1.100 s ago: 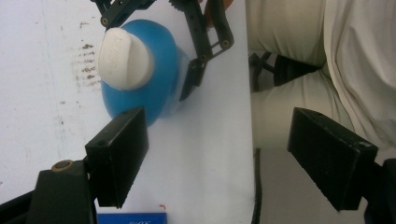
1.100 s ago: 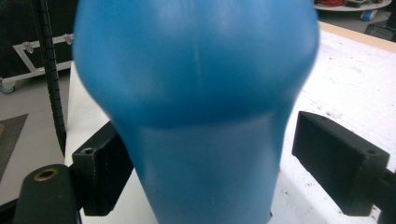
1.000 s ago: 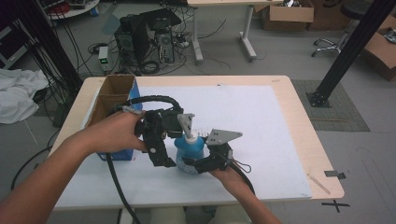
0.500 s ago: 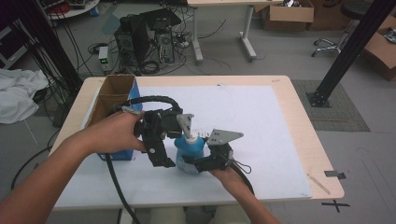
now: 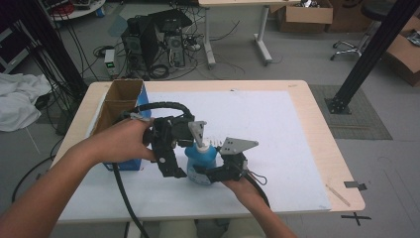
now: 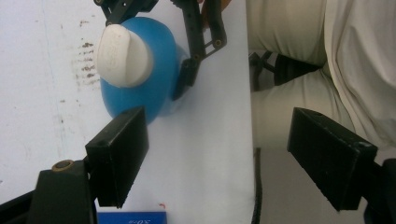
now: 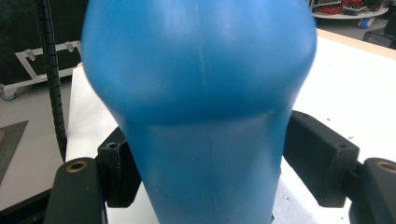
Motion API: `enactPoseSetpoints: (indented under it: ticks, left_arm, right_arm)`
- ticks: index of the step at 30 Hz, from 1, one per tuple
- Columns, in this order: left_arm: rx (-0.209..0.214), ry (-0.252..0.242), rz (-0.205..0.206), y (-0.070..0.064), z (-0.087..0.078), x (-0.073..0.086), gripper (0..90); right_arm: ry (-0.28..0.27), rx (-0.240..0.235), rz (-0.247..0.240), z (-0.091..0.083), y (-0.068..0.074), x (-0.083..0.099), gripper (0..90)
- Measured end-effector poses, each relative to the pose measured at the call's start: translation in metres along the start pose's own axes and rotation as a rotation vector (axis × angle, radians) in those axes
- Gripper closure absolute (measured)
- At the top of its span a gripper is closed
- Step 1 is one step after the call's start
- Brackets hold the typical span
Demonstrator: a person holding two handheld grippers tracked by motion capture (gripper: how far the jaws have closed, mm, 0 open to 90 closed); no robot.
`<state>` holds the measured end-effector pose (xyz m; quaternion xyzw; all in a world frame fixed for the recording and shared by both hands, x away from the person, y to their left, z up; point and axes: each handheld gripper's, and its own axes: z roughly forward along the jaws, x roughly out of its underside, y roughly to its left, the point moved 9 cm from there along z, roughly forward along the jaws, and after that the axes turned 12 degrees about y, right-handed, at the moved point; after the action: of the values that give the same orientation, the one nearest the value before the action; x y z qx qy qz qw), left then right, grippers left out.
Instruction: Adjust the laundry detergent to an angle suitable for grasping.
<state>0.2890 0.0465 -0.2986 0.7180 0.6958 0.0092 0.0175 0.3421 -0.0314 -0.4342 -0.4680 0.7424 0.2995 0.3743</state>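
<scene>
The right gripper [image 5: 214, 174] pinches the lower body of the blue bottle [image 5: 201, 159], its black jaws pressed against both flanks in the right gripper view, holding it upright on the table near the person's edge. The left gripper [image 6: 219, 154] hangs just above and beside the bottle's white cap [image 6: 122, 55], jaws spread wide with nothing between them. Against the pictures from a second ago, almost nothing has shifted: bottle, hands and both grippers sit in the same places. That suggests a pause with the bottle steadied, the left gripper lined up to close on the cap, which is probably the next step.

The bottle stands on a white sheet [image 5: 277, 129] covering most of the light wooden table [image 5: 327, 148]; an open cardboard box [image 5: 119, 101] with a blue side sits at the left edge. Beyond lie a grey floor, a computer tower [image 5: 148, 39] with tangled cables, and more cardboard boxes.
</scene>
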Motion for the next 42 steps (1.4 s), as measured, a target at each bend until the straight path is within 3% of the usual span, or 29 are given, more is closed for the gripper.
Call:
enactPoseSetpoints:
  ticks: [28,35,42]
  left_arm:
    - [0.004,0.001,0.001,0.0004,0.0012,-0.0008,21.6]
    - [0.003,-0.002,-0.003,0.0017,0.0015,-0.0007,21.7]
    - [0.008,0.011,-0.006,0.0031,0.0013,0.0022,22.1]
  right_arm:
    - [-0.01,-0.031,-0.025,-0.0011,0.0049,0.0002,39.7]
    - [0.001,0.013,-0.095,-0.0028,0.0063,-0.0011,43.1]
    - [0.031,-0.005,-0.124,-0.0074,0.0007,-0.008,43.9]
